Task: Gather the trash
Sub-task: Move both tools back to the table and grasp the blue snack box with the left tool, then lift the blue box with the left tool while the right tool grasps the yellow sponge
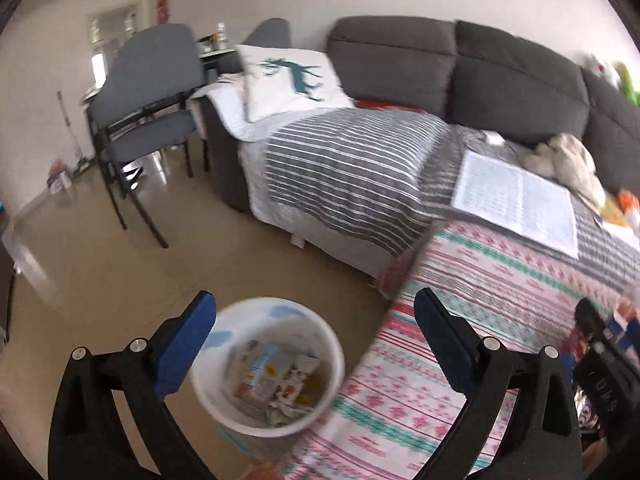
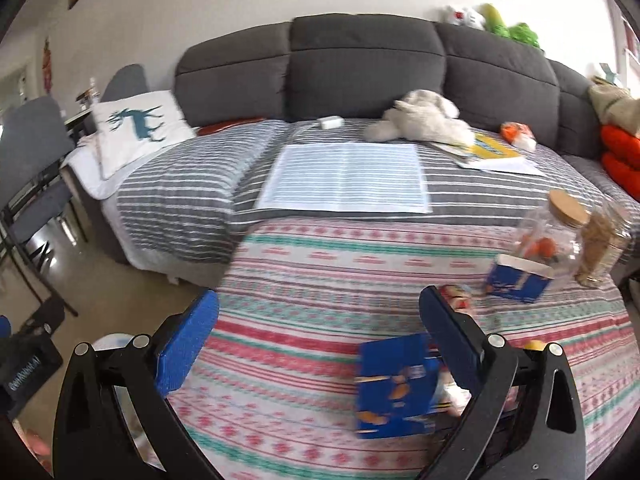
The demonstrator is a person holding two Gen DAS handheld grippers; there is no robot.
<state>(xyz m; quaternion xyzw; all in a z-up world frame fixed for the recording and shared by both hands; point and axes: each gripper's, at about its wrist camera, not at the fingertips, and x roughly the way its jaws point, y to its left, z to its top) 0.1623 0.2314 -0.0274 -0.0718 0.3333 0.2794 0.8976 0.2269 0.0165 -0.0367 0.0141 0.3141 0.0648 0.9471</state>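
Observation:
A white bin [image 1: 268, 364] with wrappers and small cartons inside stands on the floor beside the patterned table cloth [image 1: 460, 340]. My left gripper [image 1: 316, 344] hangs open above it, holding nothing. In the right wrist view a blue snack box [image 2: 396, 388] lies on the patterned cloth [image 2: 320, 280] near the front, just inside my right finger [image 2: 452, 344]. My right gripper [image 2: 320, 344] is open over the cloth and grips nothing. A second blue box [image 2: 516, 280] stands farther right, with a small crumpled wrapper [image 2: 456, 298] beside it.
Two cork-lidded glass jars [image 2: 556, 236] stand at the cloth's right edge. Behind is a grey sofa [image 2: 360, 68] with a striped blanket, an open booklet [image 2: 348, 178], a plush toy [image 2: 424, 120] and a deer cushion [image 2: 138, 124]. Grey chairs [image 1: 148, 92] stand left on the tiled floor.

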